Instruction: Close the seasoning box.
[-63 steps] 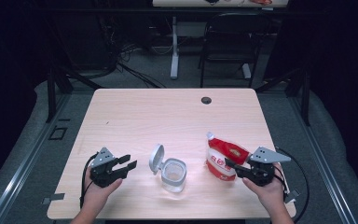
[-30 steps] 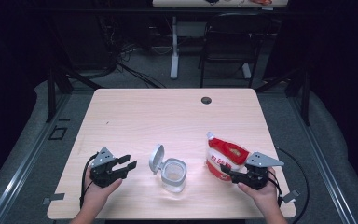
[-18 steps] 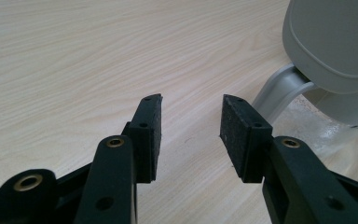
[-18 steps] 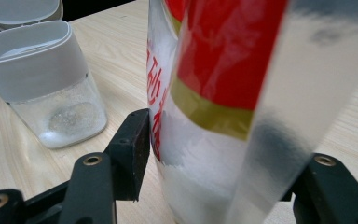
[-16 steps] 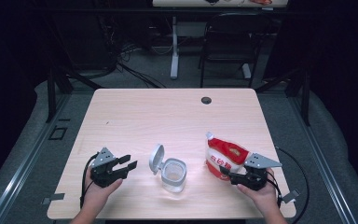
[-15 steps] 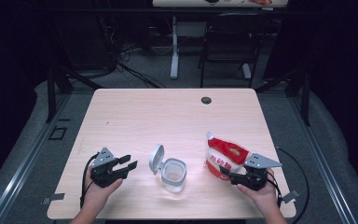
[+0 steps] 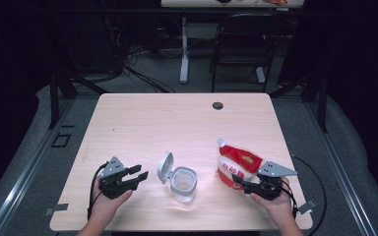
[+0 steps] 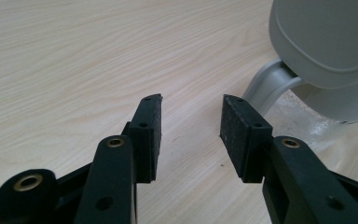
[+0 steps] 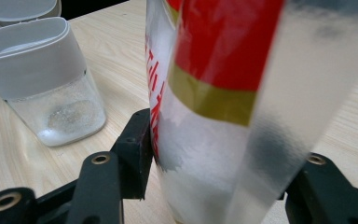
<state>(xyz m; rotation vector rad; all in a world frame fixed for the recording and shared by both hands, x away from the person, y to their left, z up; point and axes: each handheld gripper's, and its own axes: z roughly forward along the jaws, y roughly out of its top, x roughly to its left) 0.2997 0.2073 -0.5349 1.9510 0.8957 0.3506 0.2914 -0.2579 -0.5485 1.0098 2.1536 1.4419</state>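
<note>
My right claw (image 7: 240, 181) sits at the near right of the table (image 7: 177, 123), its 2 jaws set on either side of the lower part of the red and white bag (image 7: 237, 164). In the right gripper view the bag (image 9: 223, 107) stands upright between the jaws; the left jaw lies against its side, the right jaw is mostly hidden behind it, and the jaws have just been closing in on it, though I cannot tell whether both pads press yet. The bag stands just right of the clear container (image 7: 183, 183), whose grey lid (image 7: 165, 166) is flipped up on its left side. A little white powder lies in the bottom of the container (image 9: 56, 88). My left claw (image 7: 137, 176) rests low over the table at the near left, jaws well apart with nothing between them, pointing toward the container; the lid (image 8: 326, 42) is near its right jaw.
</note>
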